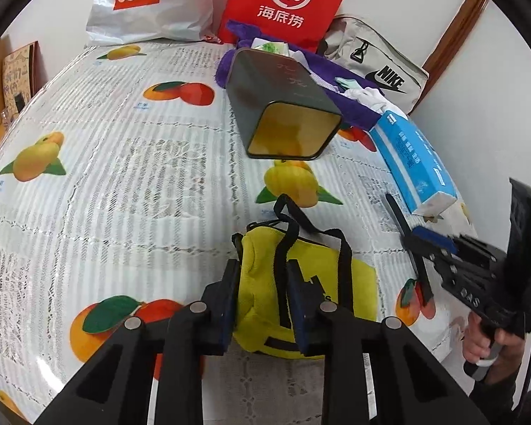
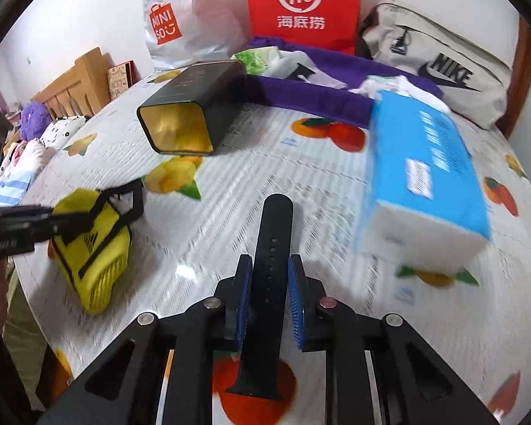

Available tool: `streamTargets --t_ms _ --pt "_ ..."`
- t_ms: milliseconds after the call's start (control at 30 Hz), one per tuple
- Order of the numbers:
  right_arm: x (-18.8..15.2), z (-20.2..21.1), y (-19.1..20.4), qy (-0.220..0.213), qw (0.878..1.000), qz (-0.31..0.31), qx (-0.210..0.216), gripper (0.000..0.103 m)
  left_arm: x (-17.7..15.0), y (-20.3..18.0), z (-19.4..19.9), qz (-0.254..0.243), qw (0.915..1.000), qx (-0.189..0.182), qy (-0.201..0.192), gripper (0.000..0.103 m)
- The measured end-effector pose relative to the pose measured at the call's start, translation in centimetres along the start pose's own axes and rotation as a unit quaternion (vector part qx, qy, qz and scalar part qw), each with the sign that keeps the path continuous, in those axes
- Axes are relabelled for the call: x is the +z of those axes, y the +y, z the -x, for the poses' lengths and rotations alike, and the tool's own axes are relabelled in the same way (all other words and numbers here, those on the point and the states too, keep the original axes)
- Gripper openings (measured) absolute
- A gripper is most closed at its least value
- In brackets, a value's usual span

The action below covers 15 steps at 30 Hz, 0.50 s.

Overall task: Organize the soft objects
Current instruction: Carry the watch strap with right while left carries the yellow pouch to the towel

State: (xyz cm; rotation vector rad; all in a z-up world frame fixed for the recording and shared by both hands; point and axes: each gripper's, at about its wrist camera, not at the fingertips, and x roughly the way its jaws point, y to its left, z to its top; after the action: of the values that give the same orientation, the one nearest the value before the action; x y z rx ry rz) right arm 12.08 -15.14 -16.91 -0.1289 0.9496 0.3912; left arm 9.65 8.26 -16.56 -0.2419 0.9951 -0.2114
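A yellow pouch with black straps [image 1: 301, 283] lies near the table's front edge; it also shows in the right wrist view [image 2: 95, 248]. My left gripper [image 1: 262, 297] is shut on the pouch's near end. My right gripper [image 2: 269, 283] is shut on a black watch strap [image 2: 270, 248] that sticks out forward between the blue pads, above the table. In the left wrist view the right gripper [image 1: 421, 244] is at the right, holding the strap [image 1: 407, 241].
A dark tin with a gold inside [image 1: 283, 106] lies on its side mid-table. A blue tissue pack [image 2: 424, 177] lies at the right. Purple cloth [image 2: 318, 88], a Nike bag [image 2: 442, 71], a red bag [image 2: 301, 7] and a Miniso bag [image 1: 148, 3] stand at the back.
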Motion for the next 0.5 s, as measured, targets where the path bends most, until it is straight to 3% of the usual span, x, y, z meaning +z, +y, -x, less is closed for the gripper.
streamTargets --t_ms 500 --pt "-4.0 4.4 -4.7 -0.012 0.999 -0.051 -0.013 0.02 0.3 -4.2 0.8 -0.034 0.9994 -0.011 -0.007 0.017"
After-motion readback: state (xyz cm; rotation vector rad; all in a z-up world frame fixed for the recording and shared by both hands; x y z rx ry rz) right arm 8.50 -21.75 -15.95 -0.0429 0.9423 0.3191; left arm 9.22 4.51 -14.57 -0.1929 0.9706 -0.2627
